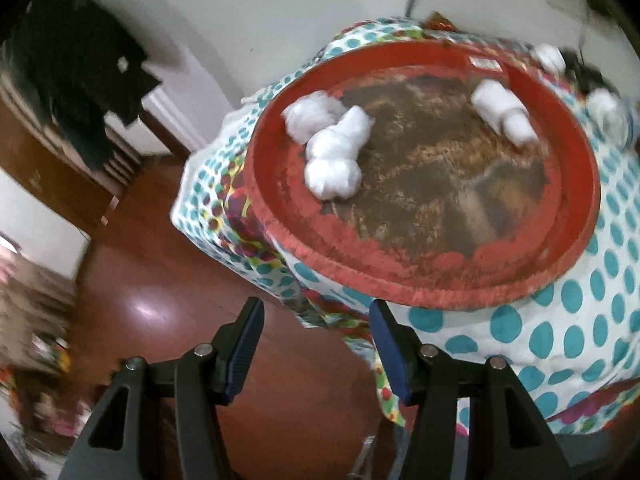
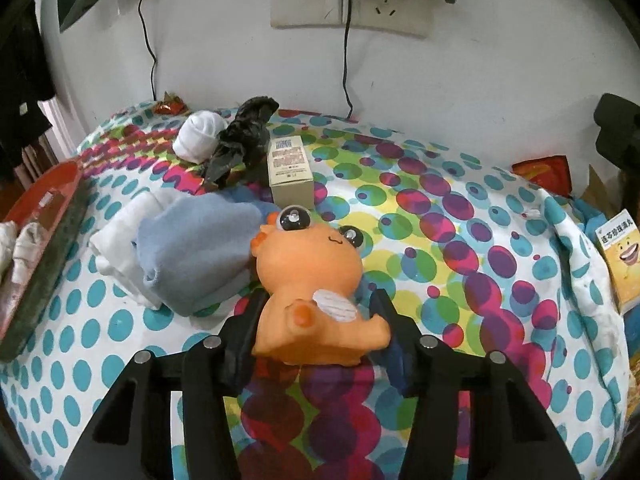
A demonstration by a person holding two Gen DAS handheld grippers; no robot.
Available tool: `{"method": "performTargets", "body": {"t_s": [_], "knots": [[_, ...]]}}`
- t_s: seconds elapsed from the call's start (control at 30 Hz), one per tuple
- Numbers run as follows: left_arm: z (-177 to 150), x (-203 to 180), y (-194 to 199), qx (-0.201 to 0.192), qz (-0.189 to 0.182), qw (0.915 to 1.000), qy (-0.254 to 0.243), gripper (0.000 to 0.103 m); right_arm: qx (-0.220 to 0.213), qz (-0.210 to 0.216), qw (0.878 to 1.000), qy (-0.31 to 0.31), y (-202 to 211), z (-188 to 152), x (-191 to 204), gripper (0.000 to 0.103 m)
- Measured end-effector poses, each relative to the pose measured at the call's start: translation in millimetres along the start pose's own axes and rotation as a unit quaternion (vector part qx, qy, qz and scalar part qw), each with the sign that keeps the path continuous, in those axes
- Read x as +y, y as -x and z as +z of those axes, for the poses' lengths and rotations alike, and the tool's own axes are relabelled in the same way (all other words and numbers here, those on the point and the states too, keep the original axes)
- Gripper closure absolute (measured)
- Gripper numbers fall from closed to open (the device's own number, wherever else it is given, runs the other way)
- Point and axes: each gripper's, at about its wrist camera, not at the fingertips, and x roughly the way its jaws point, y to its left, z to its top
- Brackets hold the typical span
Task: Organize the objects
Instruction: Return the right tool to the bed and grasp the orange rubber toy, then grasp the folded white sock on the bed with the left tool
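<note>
A round red tray [image 1: 576, 216] sits on the dotted cloth and holds several white rolled socks [image 1: 334, 144]; its edge shows in the right wrist view [image 2: 48, 200]. My left gripper [image 1: 316, 312] is open and empty, just in front of the tray's near rim, over the floor. My right gripper [image 2: 316, 304] is shut on an orange toy dragon [image 2: 308, 264] and holds it above the cloth. A blue sock [image 2: 192, 248] and a white sock [image 2: 120, 240] lie left of the toy. A white rolled sock [image 2: 200, 134] lies further back.
A black plastic bag [image 2: 240, 140] and a small beige box [image 2: 290, 172] lie behind the toy. A yellow box [image 2: 620, 256] and a red packet [image 2: 544, 172] sit at the right edge. Sockets and cables [image 2: 348, 12] are on the wall. Brown floor [image 1: 160, 264] lies left of the table.
</note>
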Motion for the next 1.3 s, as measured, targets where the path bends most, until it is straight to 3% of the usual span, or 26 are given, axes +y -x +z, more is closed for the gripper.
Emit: {"method": "performTargets", "body": {"t_s": [0.1, 0.33, 0.47, 0.67, 0.93, 1.17, 1.3], "knots": [[1, -16, 4, 0.006, -0.009, 0.9996, -0.026, 0.047, 0.003, 0.011, 1.000, 0.000, 3, -3, -4, 0.054], [-10, -18, 7, 0.021, -0.030, 0.9993, -0.002, 0.047, 0.003, 0.017, 1.000, 0.001, 12, -12, -20, 0.054], [-21, -20, 21, 0.025, -0.047, 0.9984, -0.017, 0.047, -0.004, 0.014, 1.000, -0.012, 18, -17, -31, 0.054], [-18, -43, 59, -0.005, -0.112, 0.9926, -0.046, 0.047, 0.006, 0.027, 0.999, -0.031, 13, -17, -38, 0.054], [57, -131, 97, -0.058, -0.189, 0.9719, -0.128, 0.047, 0.009, 0.013, 1.000, -0.016, 13, -18, -32, 0.053], [130, -199, 80, -0.040, -0.272, 0.9555, -0.108, 0.047, 0.009, 0.011, 1.000, -0.014, 13, -19, -33, 0.052], [161, -226, 65, -0.043, -0.258, 0.9610, -0.090, 0.047, 0.010, 0.011, 1.000, -0.012, 13, -19, -32, 0.051]]}}
